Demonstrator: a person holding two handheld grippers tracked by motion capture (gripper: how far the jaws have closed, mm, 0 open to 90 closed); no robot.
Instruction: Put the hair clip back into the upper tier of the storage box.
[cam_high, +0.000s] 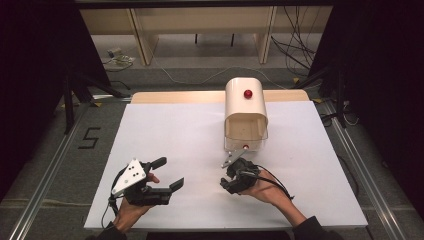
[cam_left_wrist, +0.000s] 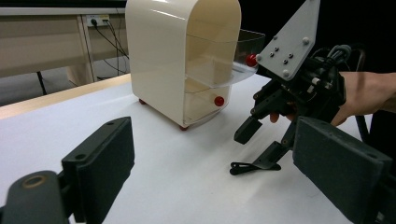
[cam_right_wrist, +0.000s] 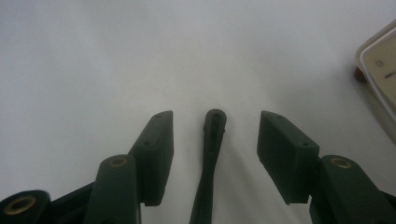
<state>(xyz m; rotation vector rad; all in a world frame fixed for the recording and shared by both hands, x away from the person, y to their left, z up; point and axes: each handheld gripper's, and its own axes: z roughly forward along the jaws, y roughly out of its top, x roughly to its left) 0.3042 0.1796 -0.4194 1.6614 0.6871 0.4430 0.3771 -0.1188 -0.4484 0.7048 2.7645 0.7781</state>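
Overhead, a cream cabinet (cam_high: 245, 107) stood on the white counter (cam_high: 165, 135), one drawer (cam_high: 244, 134) pulled out. Alongside, the left gripper (cam_left_wrist: 212, 172) waited, jaws wide apart, facing the right gripper (cam_left_wrist: 268, 140) near the drawer. Closer, the right gripper (cam_right_wrist: 215, 156) straddled a black clip (cam_right_wrist: 211, 158) lying flat, jaws apart, seemingly ready to close.

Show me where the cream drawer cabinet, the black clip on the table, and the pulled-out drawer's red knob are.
Cream cabinet (cam_left_wrist: 159, 60), left gripper view, on its side wall.
Black clip (cam_right_wrist: 212, 154), right gripper view, midway along its body.
Red knob (cam_left_wrist: 251, 60), left gripper view, on the knob's front.
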